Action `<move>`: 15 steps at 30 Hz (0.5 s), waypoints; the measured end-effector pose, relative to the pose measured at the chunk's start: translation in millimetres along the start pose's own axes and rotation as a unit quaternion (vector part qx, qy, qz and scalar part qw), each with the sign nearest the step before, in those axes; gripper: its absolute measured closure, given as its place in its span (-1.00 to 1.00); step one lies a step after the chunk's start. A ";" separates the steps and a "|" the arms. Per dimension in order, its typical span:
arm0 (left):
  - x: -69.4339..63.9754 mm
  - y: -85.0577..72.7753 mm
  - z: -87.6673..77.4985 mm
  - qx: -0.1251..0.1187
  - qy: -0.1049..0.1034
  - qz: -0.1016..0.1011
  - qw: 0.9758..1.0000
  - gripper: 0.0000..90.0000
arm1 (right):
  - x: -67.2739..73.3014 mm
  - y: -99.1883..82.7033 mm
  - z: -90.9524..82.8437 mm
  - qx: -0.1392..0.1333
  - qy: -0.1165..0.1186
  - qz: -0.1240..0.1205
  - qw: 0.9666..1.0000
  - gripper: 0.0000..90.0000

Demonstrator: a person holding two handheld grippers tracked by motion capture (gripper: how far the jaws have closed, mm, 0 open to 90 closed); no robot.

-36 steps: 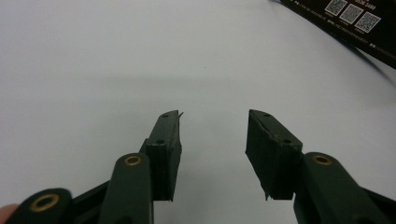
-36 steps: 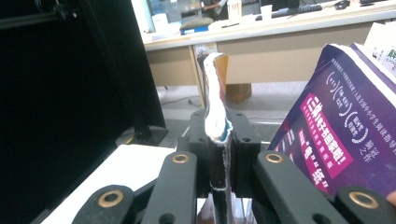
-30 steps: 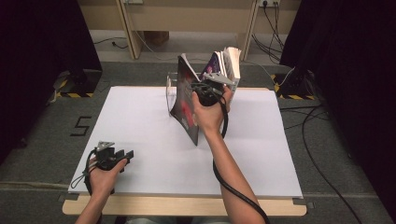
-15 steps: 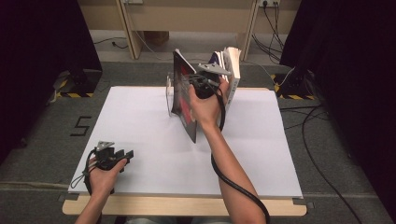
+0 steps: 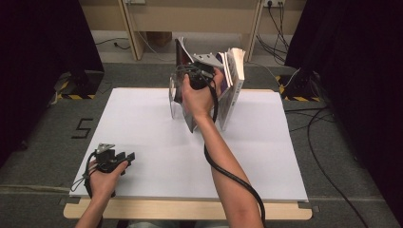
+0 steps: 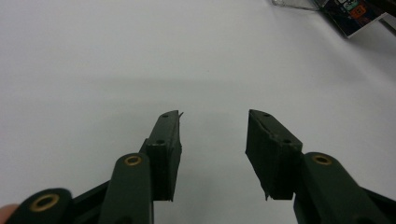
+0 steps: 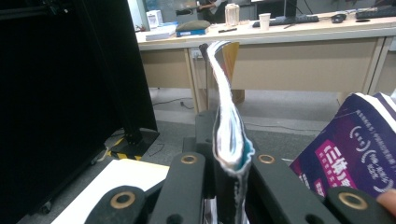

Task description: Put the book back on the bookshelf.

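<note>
My right gripper [image 5: 194, 76] is shut on the edge of a thin, floppy book [image 5: 182, 53] at the far middle of the white table [image 5: 142, 123]. In the right gripper view the book's curved page edge [image 7: 228, 135] rises from between the closed jaws of the right gripper [image 7: 229, 163]. Just to its right stand thicker books [image 5: 234, 80], one with a purple cover [image 7: 355, 149]. My left gripper [image 5: 116, 159] rests near the front left of the table. In the left gripper view its jaws [image 6: 212, 135] stand open over bare white table [image 6: 116, 65].
A clear bookstand [image 5: 175, 102] holds the books upright. A book's corner and the stand's foot [image 6: 355, 11] show at the far right of the left gripper view. Black curtains flank the table; desks [image 7: 303, 51] stand beyond it, and cables [image 5: 328, 156] lie on the floor at right.
My right hand has risen and shifted left and farther away with the thin book, which now sticks up higher above the stand. The left hand has stayed put.
</note>
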State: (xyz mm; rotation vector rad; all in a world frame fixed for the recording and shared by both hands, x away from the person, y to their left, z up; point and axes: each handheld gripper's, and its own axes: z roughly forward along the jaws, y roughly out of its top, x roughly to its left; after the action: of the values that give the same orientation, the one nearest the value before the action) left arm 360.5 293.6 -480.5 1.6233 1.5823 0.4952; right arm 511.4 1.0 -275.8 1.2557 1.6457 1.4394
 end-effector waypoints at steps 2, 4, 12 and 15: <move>0.2 0.0 0.1 0.000 0.000 0.000 1.000 0.21 | 1.0 -1.1 4.4 0.000 -0.001 0.001 1.000 0.94; 0.2 0.1 -0.1 0.000 0.000 0.000 1.000 0.21 | 1.9 -1.6 8.8 -0.001 -0.005 0.003 1.000 0.94; 0.5 0.2 -0.1 0.000 -0.001 0.000 1.000 0.21 | 3.1 -3.5 21.9 -0.009 -0.019 0.006 1.000 0.94; 0.9 0.0 0.2 0.000 -0.001 0.000 1.000 0.21 | 3.2 -6.6 26.6 -0.009 -0.026 0.005 1.000 0.94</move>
State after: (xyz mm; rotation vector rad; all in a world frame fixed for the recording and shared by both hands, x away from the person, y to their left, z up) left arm 360.8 294.4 -480.9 1.6237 1.5812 0.4927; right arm 532.5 14.5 -287.6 1.2837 1.5911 1.4116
